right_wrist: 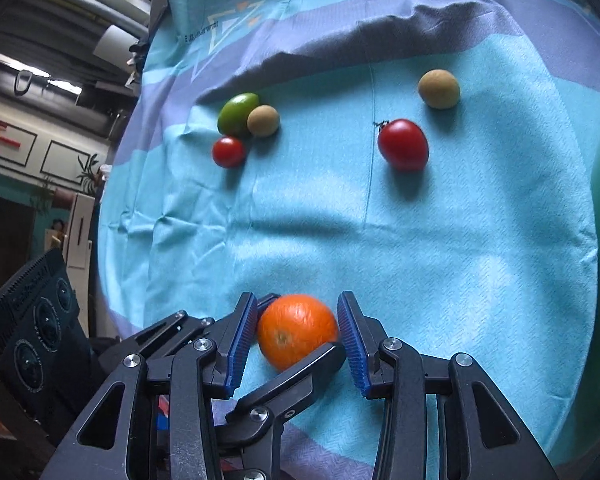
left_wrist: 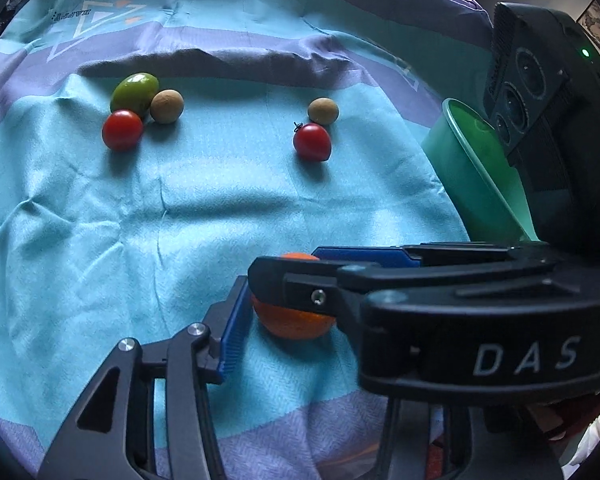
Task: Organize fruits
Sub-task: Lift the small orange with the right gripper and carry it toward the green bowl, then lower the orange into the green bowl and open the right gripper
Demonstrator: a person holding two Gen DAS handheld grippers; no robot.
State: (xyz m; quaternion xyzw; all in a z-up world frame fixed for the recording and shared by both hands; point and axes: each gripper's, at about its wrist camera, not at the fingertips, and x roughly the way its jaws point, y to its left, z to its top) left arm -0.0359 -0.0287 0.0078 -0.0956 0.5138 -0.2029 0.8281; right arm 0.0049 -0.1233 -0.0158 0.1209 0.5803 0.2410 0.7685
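Leftmost on the teal cloth [right_wrist: 440, 260] lie a green fruit [right_wrist: 238, 114], a tan round fruit [right_wrist: 263, 121] and a small red tomato [right_wrist: 229, 152], touching in 1 cluster. Further right, well apart, a second tan fruit [right_wrist: 439, 89] sits just beside a larger tomato [right_wrist: 403, 144]; a green bowl [left_wrist: 480, 172] stands at the right edge. Nearest the cameras, the orange [right_wrist: 292, 328] rests on the cloth with the right gripper [right_wrist: 298, 332] pinching it, 1 blue pad on each side. The left gripper [left_wrist: 276, 312] crowds it too; 1 finger is hidden, so its grip cannot be told. The orange looks firm, fairly light and smooth, best held across its widest middle.
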